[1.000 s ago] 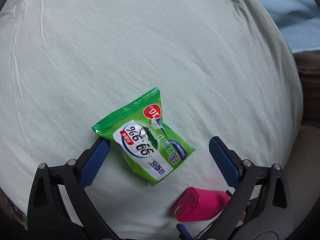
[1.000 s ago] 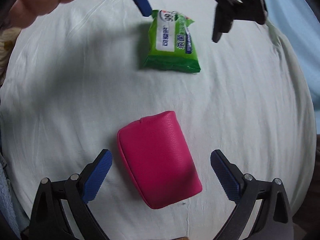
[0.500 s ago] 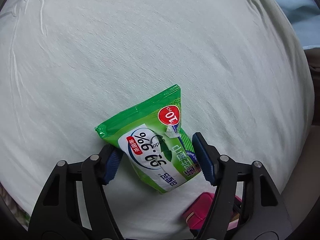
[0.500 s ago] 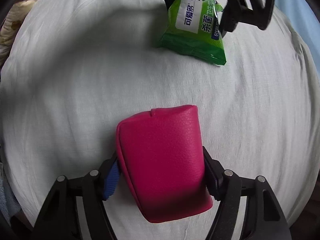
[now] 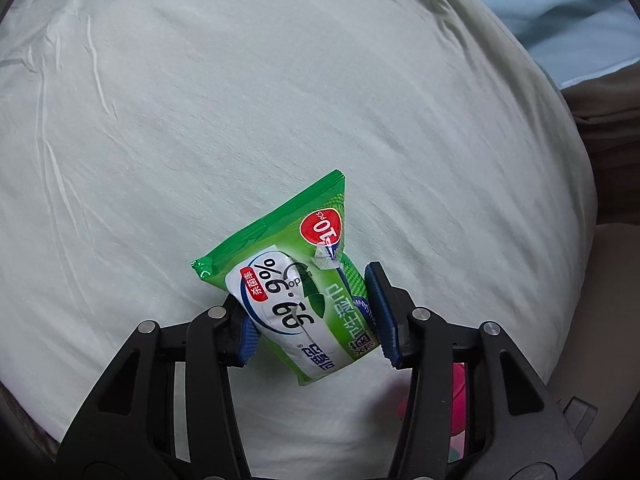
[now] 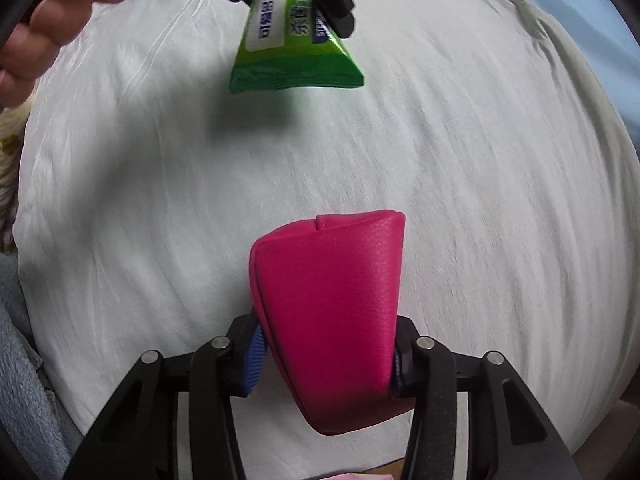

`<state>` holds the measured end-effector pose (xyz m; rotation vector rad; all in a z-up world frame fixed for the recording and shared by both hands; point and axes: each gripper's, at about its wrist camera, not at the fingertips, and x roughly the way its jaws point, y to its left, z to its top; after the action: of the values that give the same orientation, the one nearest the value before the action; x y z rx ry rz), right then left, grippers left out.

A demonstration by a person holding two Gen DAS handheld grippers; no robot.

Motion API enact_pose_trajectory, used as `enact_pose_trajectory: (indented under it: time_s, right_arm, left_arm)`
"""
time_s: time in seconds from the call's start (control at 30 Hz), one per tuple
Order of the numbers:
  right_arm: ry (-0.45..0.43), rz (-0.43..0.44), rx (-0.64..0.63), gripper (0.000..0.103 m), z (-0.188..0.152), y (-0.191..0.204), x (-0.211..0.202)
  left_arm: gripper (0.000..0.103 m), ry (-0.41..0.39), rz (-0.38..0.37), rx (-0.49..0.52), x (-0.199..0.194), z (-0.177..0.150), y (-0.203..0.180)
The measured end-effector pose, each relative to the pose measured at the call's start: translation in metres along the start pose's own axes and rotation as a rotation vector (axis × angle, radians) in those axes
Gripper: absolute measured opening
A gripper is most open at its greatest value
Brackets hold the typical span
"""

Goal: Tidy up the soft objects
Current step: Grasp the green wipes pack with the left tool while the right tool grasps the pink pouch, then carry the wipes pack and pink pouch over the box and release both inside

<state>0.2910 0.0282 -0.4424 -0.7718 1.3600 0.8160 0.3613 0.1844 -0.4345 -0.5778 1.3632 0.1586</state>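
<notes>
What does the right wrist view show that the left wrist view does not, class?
Only the right wrist view shows the person's hand, the whole pink pouch clamped in the right gripper, and the packet's shadow. Only the left shows the packet's "99.9%" label face and brown fabric. Both show the green wipes packet in the left gripper and the white pillow.

The pink pouch shows only as a sliver behind the left gripper's frame. The wipes pack's top is cut off by the picture's edge, above the pouch; its print is blurred.
</notes>
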Motion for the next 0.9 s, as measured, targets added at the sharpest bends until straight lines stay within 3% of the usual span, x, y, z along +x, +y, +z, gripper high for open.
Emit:
enact_pose_trajectory:
  time_s: [0.27, 0.43, 0.7, 0.9]
  right_arm:
    - [-0.063, -0.007, 0.206, 0.043, -0.003, 0.010, -0.062]
    - [-0.121, -0.030, 0.300, 0.043, -0.029, 0.034, -0.122]
    - [-0.247, -0.041, 0.540, 0.043, -0.063, 0.076, -0.195]
    - [-0.320, -0.038, 0.732, 0.043, -0.103, 0.092, -0.235]
  left_arm:
    - [0.044, -0.074, -0.040, 0.057, -0.073, -0.015, 0.009]
    - [0.044, -0.114, -0.083, 0.089, -0.127, -0.034, 0.015]
    - [0.044, -0.170, -0.114, 0.240, -0.200, -0.091, 0.015]
    - [0.044, -0.184, -0.134, 0.342, -0.233, -0.137, 0.000]
